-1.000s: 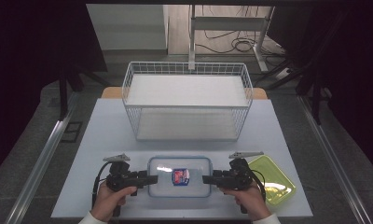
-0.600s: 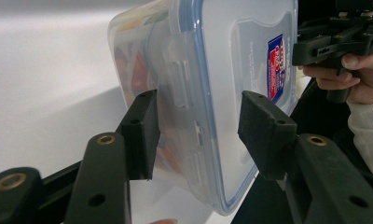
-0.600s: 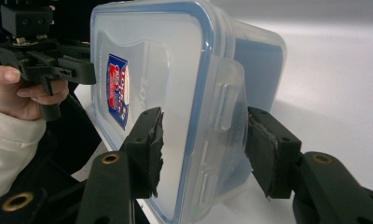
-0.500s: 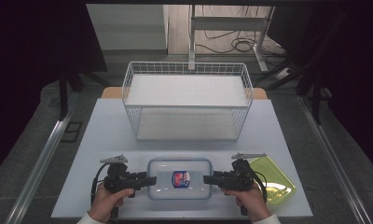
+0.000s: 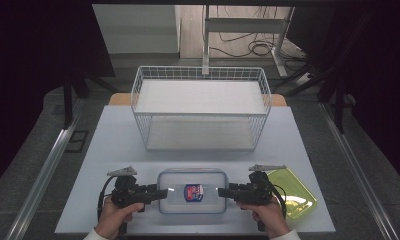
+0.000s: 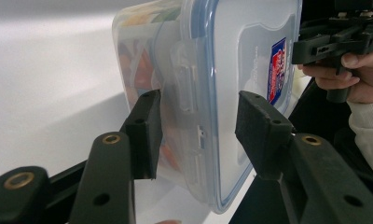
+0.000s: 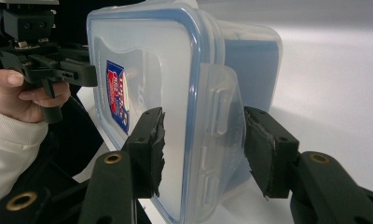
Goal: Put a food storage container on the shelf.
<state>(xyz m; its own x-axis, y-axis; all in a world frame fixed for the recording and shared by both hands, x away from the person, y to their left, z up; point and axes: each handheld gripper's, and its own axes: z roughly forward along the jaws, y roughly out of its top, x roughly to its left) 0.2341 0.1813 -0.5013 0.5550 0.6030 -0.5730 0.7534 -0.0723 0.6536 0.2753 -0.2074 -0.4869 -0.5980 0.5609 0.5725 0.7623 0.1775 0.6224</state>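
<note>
A clear plastic food box (image 5: pixel 192 192) with a blue-sealed lid and a red-and-blue label lies flat near the table's front edge. My left gripper (image 5: pixel 164 192) is at its left short end, and my right gripper (image 5: pixel 221 190) at its right short end. In the left gripper view the box (image 6: pixel 231 70) has colourful food inside, and my left gripper (image 6: pixel 198 121) stands open with its jaws either side of the end latch. In the right gripper view my right gripper (image 7: pixel 208 144) straddles the other latch of the box (image 7: pixel 147 60), open, one jaw over the lid.
A white wire basket (image 5: pixel 200 70) stands across the back half of the white table (image 5: pixel 118 145). A shallow yellow-green tray (image 5: pixel 293 195) lies just right of my right hand. Dark floor and table legs lie beyond the table.
</note>
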